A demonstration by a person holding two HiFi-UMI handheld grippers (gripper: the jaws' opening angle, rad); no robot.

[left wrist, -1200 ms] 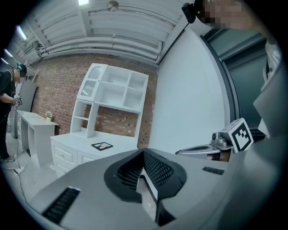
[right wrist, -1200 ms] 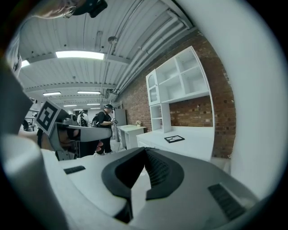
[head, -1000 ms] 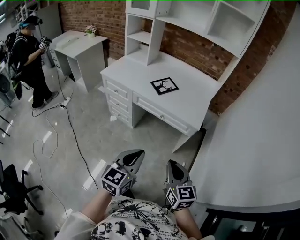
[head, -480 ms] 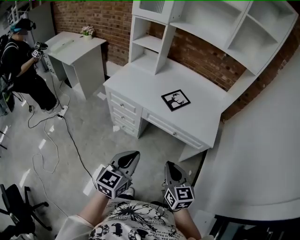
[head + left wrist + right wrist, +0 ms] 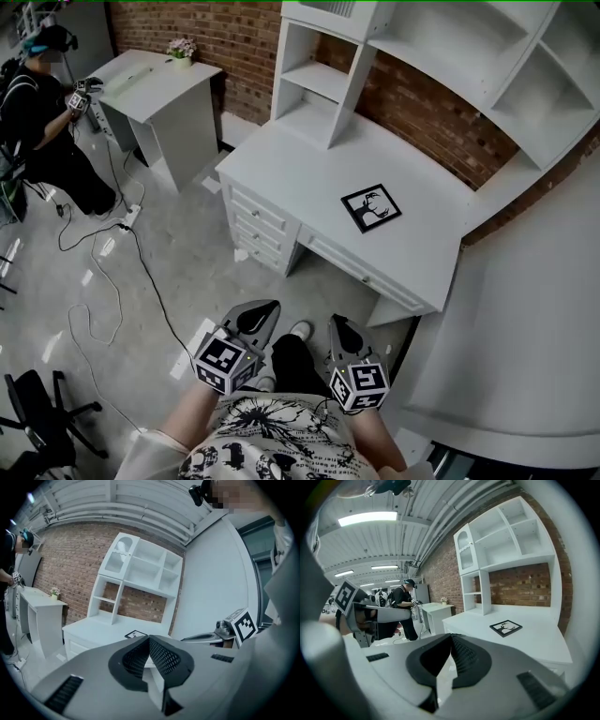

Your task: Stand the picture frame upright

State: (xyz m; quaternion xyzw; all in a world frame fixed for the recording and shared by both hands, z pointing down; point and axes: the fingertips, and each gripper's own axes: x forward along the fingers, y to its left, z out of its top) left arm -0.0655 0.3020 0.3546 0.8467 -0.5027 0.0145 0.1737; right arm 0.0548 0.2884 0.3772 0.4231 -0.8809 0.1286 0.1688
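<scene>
- The picture frame (image 5: 371,207) is seen lying flat on the white desk (image 5: 300,169), in front of the shelf unit (image 5: 328,80).
- The left gripper (image 5: 265,307) is held over the floor (image 5: 169,272), well apart from the desk, with its jaws clenched together on nothing.
- The right gripper (image 5: 338,324) is held just beside it, likewise clenched and empty.

No readable text, brand, number. Only coded square markers: left hand-held gripper cube (image 5: 226,362), right hand-held gripper cube (image 5: 361,385).
</scene>
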